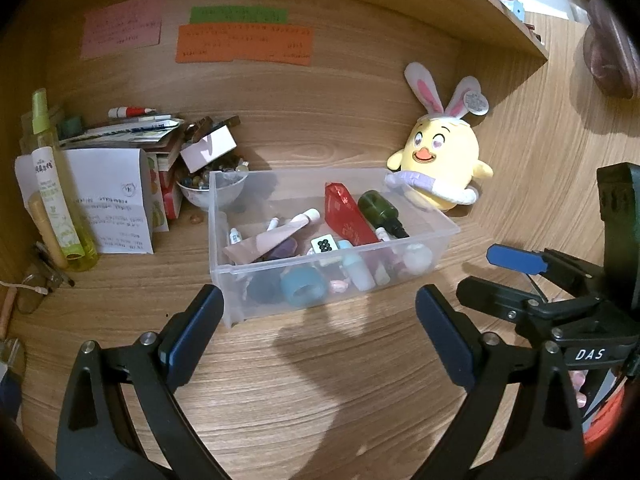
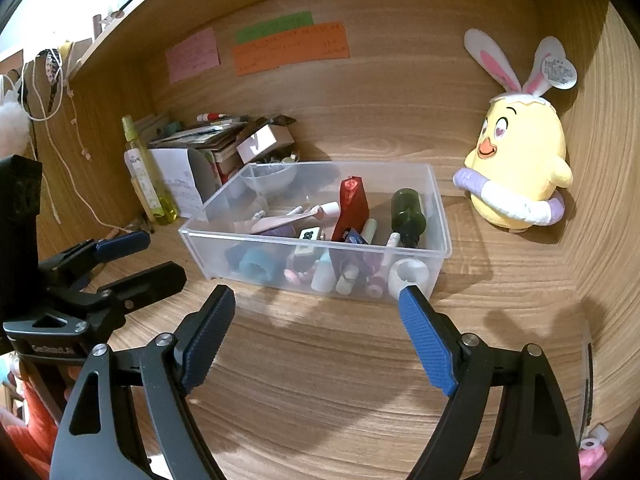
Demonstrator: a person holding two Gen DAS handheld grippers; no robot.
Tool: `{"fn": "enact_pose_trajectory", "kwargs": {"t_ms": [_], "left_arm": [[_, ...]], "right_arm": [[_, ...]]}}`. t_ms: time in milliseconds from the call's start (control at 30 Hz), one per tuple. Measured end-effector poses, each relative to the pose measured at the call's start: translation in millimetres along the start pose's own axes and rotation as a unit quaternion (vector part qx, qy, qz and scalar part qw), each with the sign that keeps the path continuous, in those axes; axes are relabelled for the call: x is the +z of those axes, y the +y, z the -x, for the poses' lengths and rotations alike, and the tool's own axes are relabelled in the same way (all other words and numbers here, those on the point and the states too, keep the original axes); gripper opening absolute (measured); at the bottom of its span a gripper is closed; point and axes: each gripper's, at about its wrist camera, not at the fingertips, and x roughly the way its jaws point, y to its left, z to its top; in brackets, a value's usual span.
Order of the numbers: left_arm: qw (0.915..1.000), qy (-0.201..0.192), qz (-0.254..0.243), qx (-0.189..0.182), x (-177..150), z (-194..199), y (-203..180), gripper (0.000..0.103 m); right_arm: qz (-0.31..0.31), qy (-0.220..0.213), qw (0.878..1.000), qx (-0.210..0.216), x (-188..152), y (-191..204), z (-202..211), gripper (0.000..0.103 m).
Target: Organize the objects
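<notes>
A clear plastic bin [image 1: 224, 240] [image 2: 438, 216] stands on the wooden desk. It holds several small things: a red box [image 1: 346, 216] [image 2: 354, 204], a dark green bottle [image 1: 380, 206] [image 2: 408, 210], a mahjong tile [image 1: 323, 243] [image 2: 309, 234], a blue ring [image 1: 303, 288] [image 2: 256, 266], and small tubes. My left gripper [image 1: 320, 300] is open and empty just in front of the bin. My right gripper [image 2: 316, 300] is open and empty, also in front of the bin; it shows in the left wrist view [image 1: 496, 276], to the bin's right.
A yellow chick plush with bunny ears [image 1: 438, 160] [image 2: 520, 168] sits right of the bin. At the left are a yellow-green spray bottle [image 1: 60, 192] [image 2: 146, 176], a paper stack [image 1: 116, 196], a bowl of beads [image 1: 208, 190]. Colored notes [image 1: 244, 42] hang on the back wall.
</notes>
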Motion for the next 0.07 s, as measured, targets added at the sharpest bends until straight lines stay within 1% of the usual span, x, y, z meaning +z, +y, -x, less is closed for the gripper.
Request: {"fn": "enact_pose_trajectory", "kwargs": {"t_ms": [67], "left_arm": [[1.0000,0.003,0.001,-0.001,0.1,-0.6,1.4,0.098]], "right_arm": [[-0.003,0.001,1.000,0.000,-0.1,-2.5,-1.4,0.082]]}}
